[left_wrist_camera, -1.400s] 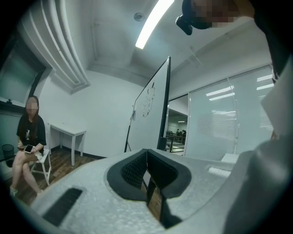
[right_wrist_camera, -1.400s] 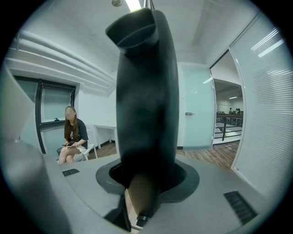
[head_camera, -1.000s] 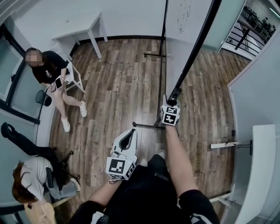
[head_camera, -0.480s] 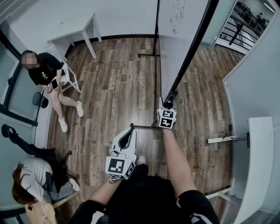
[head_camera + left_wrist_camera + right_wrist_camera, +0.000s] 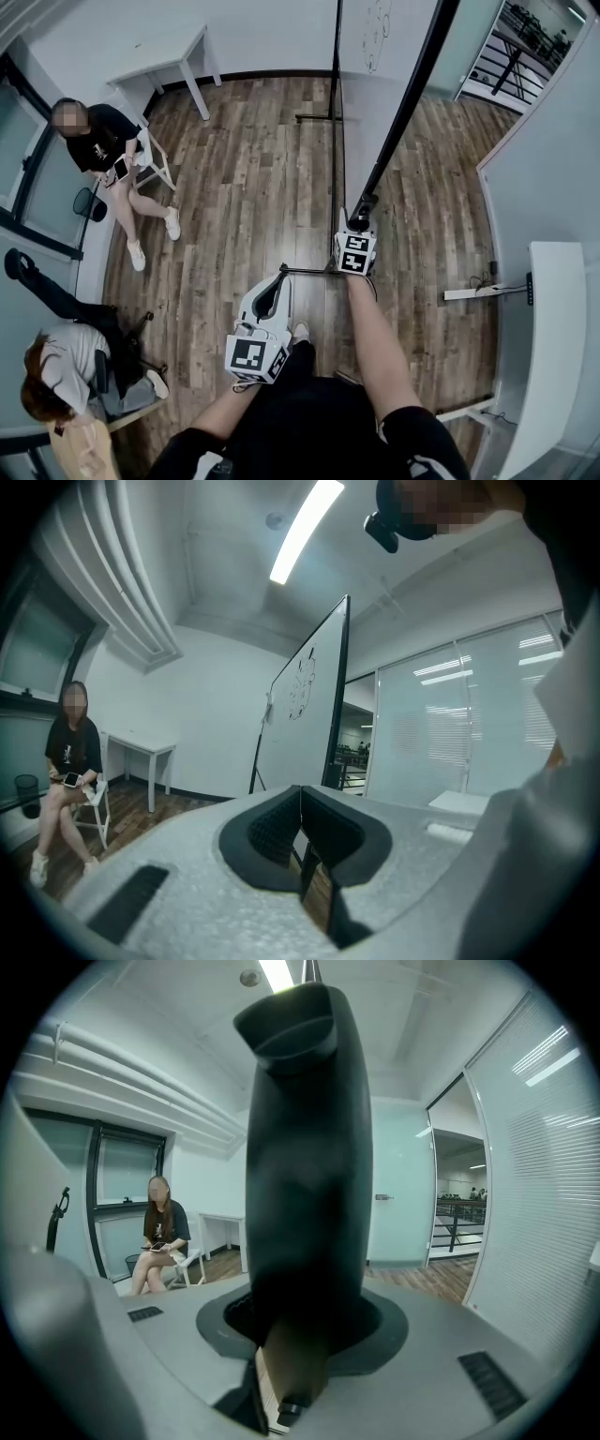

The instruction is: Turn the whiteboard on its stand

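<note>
The wood floor [image 5: 234, 187] fills most of my head view. The whiteboard [image 5: 370, 84] rises from it just right of centre. I see it nearly edge-on, its white face turned left and its black frame [image 5: 412, 94] running diagonally down to my right gripper [image 5: 360, 225]. Its stand [image 5: 309, 271] shows as a thin black upright beside the board, with a floor bar just left of that gripper.

A white table [image 5: 164, 66] stands against the far wall at upper left. Beside it a person [image 5: 103, 150] sits on a white chair with a phone in their lap. A second person [image 5: 66, 366] sits at lower left.

In the right gripper view, the frame [image 5: 305, 1147] is a thick dark post between the jaws, which are clamped on it about halfway open; the right gripper [image 5: 305, 1326] has the board's edge firmly in hand.

My left gripper [image 5: 277, 286] hangs low and left of the board, well apart from it and touching nothing. Its own view shows the left gripper [image 5: 300, 803] with jaws pressed together and nothing between them, and the whiteboard [image 5: 300, 724] upright farther off.
</note>
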`<state>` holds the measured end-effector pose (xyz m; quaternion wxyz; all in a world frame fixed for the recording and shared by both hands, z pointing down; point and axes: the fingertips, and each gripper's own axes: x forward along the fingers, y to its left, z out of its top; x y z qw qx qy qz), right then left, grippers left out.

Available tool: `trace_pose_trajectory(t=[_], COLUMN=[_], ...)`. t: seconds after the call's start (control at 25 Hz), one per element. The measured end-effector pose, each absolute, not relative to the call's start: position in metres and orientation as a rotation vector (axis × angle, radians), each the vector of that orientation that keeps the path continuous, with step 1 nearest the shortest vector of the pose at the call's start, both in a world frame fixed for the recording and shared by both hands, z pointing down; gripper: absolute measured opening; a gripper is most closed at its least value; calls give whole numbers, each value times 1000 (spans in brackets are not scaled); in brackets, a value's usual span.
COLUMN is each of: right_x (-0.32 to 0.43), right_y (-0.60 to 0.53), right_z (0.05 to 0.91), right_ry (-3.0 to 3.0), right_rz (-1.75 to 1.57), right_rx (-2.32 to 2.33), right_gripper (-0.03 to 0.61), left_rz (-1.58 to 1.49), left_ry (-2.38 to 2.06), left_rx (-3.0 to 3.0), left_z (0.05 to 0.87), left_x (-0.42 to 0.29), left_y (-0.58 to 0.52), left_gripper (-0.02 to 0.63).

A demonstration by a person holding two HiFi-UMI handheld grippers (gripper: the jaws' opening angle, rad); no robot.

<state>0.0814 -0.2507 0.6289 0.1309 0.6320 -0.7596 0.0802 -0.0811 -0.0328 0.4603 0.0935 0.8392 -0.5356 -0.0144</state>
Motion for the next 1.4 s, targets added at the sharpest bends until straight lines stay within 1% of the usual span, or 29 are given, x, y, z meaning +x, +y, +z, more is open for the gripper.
trace_pose_trajectory(t=[0.76,1.4], right_x=[107,132], right_y=[-131,-12], right_z=[628,631], right_ry=[-2220,-2225], right_rz=[197,193], right_rx=[1830,1820], right_gripper=[150,150], left_rz=[-54,-77], left_ry=[-1590,-1650], left_rx=[2505,2509], left_z=[464,461], left_x=[-53,-30], left_y=[73,195], left_gripper=[17,17])
